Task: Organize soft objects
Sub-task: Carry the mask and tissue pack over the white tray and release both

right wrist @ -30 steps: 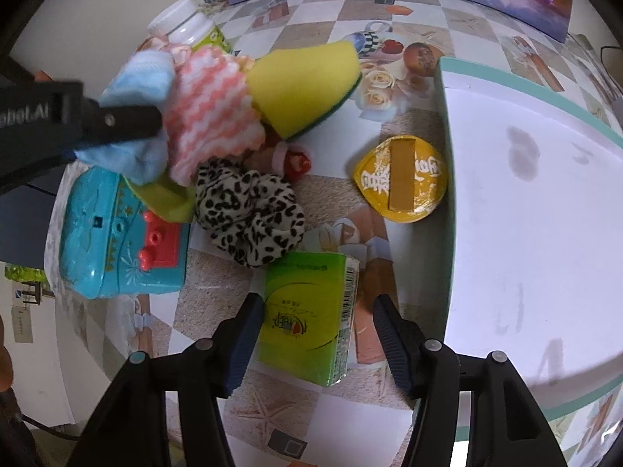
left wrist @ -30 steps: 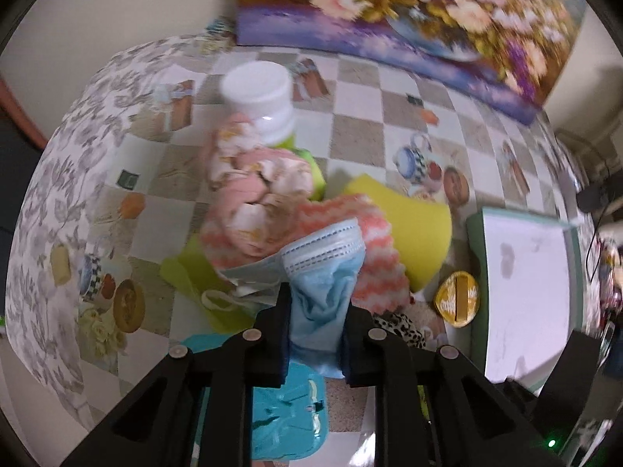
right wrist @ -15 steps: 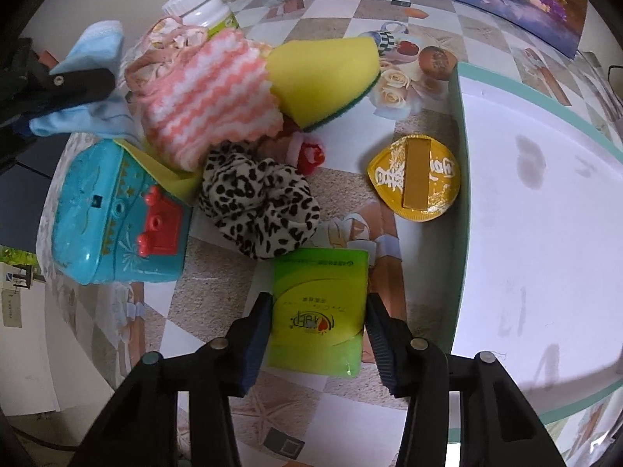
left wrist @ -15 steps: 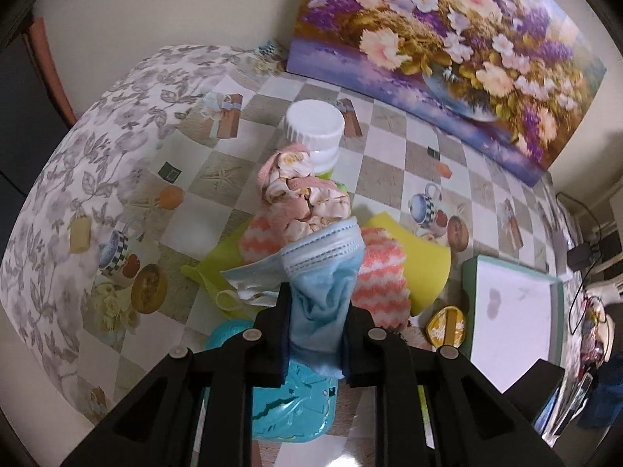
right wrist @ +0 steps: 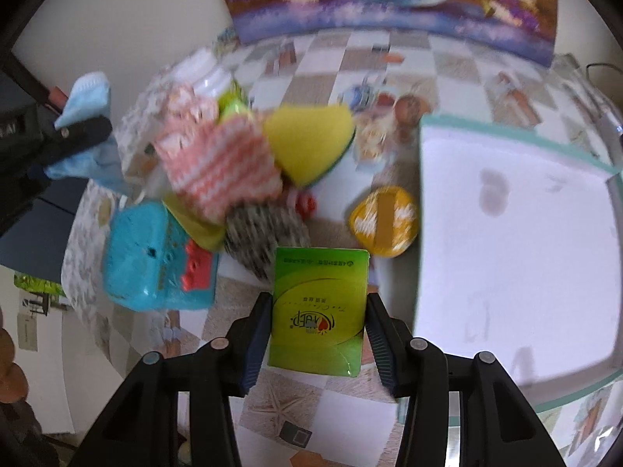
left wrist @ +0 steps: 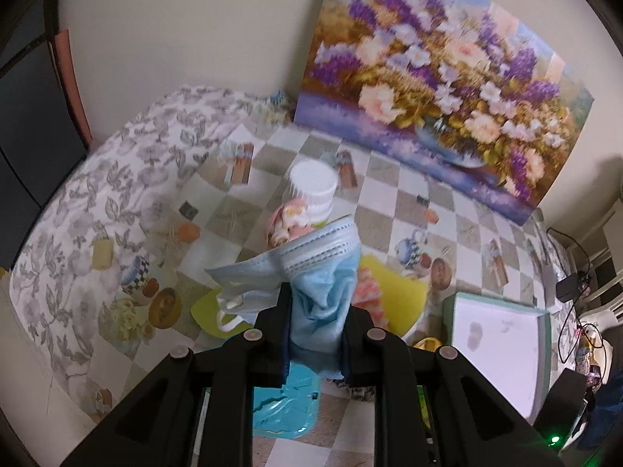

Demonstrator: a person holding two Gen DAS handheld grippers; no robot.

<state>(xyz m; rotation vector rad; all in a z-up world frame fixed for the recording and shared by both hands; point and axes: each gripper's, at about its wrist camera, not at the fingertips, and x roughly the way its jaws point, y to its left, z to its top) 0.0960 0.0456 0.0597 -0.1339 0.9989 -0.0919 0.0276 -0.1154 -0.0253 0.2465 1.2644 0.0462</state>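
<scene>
My left gripper is shut on a blue face mask and holds it well above the table; it also shows in the right wrist view. My right gripper is shut on a green tissue pack, lifted off the table. Below lies a pile of soft things: a pink-and-white striped cloth, a yellow sponge, a leopard-print scrunchie and a floral pink cloth.
A white tray with a green rim lies to the right. A turquoise plastic toy, a yellow heart-shaped packet and a white-capped bottle stand around the pile. A flower painting leans on the back wall.
My left gripper has risen with the mask, away from the pile. My right gripper has closed on the tissue pack and lifted it.
</scene>
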